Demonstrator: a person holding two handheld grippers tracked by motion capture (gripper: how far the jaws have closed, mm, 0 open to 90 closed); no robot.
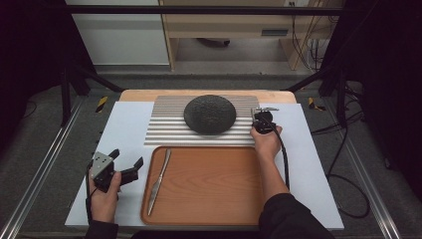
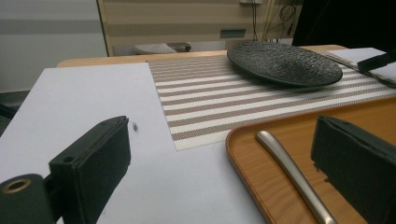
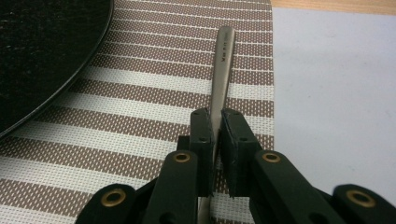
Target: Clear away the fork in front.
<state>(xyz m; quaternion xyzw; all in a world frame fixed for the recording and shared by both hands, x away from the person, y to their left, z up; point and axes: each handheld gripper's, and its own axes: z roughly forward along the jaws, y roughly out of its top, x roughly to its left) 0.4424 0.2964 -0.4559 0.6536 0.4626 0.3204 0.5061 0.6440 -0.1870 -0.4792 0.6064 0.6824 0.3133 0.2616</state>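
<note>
Near the front edge, the left tool [image 1: 130,163] is held released over the table [image 1: 119,124], beside the tray [image 1: 209,184] with its knife [image 1: 159,180]. Farther off, a metal utensil [image 3: 222,74] is clamped by the right tool [image 3: 215,135] on the striped mat [image 3: 154,93], right of the black plate [image 1: 209,114]. A level, slow lift is advised. The utensil's working end is hidden.

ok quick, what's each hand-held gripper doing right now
left hand-held gripper: open, holding nothing.
right hand-held gripper: closed on a metal utensil handle over the striped placemat.
</note>
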